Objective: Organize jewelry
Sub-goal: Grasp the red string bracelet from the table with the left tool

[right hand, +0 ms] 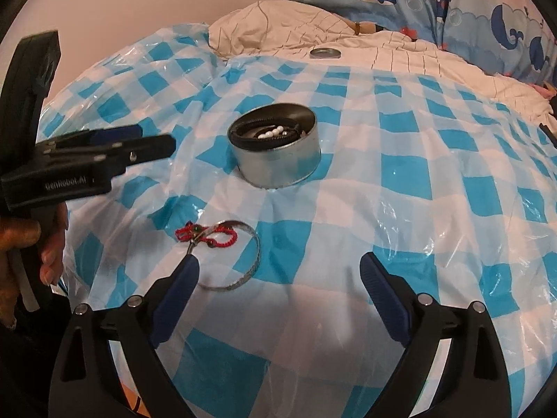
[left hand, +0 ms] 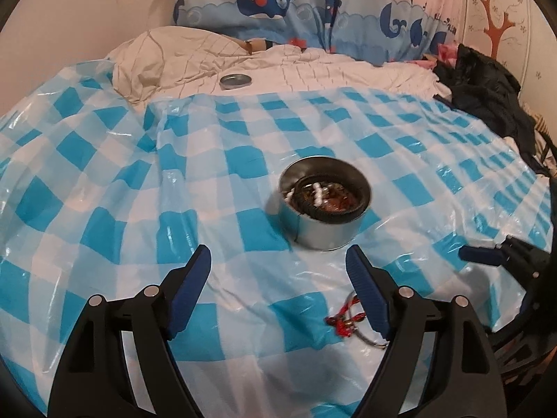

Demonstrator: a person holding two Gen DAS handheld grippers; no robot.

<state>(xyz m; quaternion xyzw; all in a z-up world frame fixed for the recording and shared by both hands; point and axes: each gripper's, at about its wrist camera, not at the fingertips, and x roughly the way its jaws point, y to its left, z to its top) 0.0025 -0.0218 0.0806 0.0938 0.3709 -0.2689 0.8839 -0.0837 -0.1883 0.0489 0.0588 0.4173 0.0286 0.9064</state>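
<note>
**Open tin, loose bangle on the bed**

"GenRobot.AI" is printed in white on the black body of the left gripper [right hand: 153, 146]. Its fingers [left hand: 195, 278] are released, nothing between them; the right gripper [right hand: 278, 278] fingers likewise. A round metal tin [right hand: 278, 153] holds white beads and a dark ring. A thin silver bangle [right hand: 256, 250] and red braided cord [right hand: 222, 237] lie near it on the glossy blue-checked plastic sheet [right hand: 400, 181]. The tin's lid [right hand: 325, 53] rests well apart on the quilt.

Tin [right hand: 276, 149] on the sheet [right hand: 417, 181] ahead of the right gripper [right hand: 278, 271], bracelets inside it, bangle [right hand: 240, 257] and cord [right hand: 205, 235] by its left finger, lid [right hand: 325, 53] far beyond on the bedding [right hand: 400, 55], left gripper [left hand: 278, 261] off to its left
</note>
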